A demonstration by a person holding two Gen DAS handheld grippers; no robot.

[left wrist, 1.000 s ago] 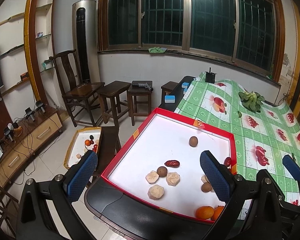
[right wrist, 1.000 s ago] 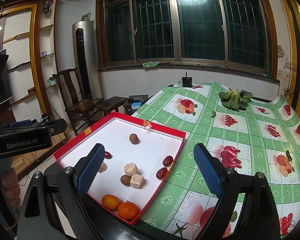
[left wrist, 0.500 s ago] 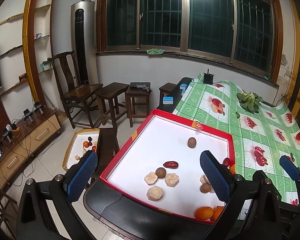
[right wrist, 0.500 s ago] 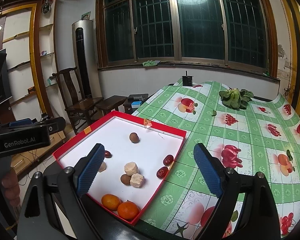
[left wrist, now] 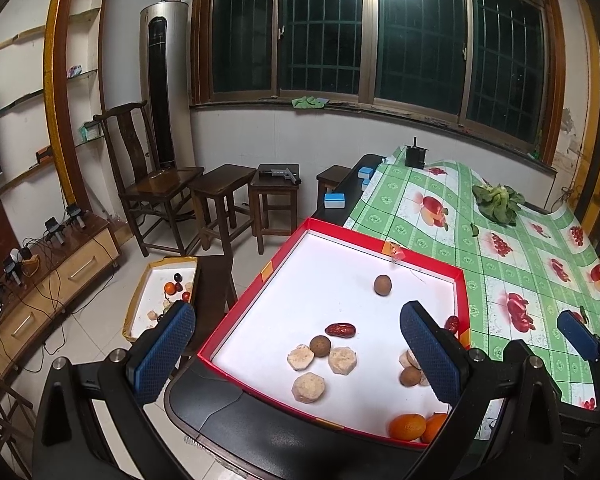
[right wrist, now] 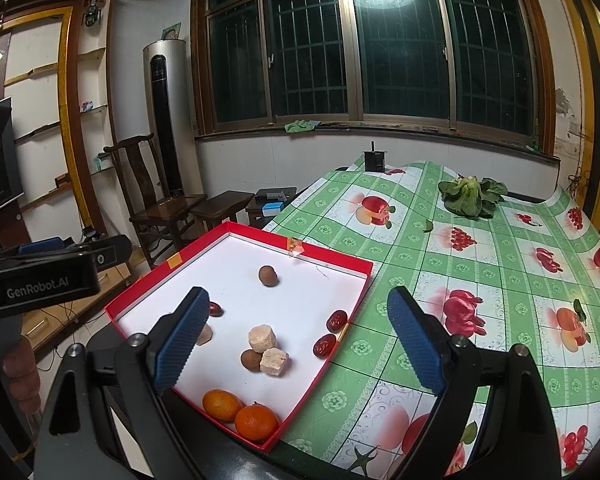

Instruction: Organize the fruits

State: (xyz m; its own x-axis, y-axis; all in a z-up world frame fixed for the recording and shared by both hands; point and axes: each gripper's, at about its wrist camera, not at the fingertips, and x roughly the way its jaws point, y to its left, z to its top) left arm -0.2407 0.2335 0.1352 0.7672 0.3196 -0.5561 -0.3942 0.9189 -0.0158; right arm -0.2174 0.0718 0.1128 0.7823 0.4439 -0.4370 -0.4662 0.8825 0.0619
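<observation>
Start of sorting: both tongs, left (left wrist: 296, 344) and right (right wrist: 296, 332), wide and empty above shallow red-rimmed white tray (right wrist: 236, 234). Next, likely: lower onto one round orange tangerine (right wrist: 256, 422), close gently.

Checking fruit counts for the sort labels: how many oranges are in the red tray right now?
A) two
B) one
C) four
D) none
A: two oranges sit side by side in the near corner of the red tray, seen in both wrist views.
</observation>
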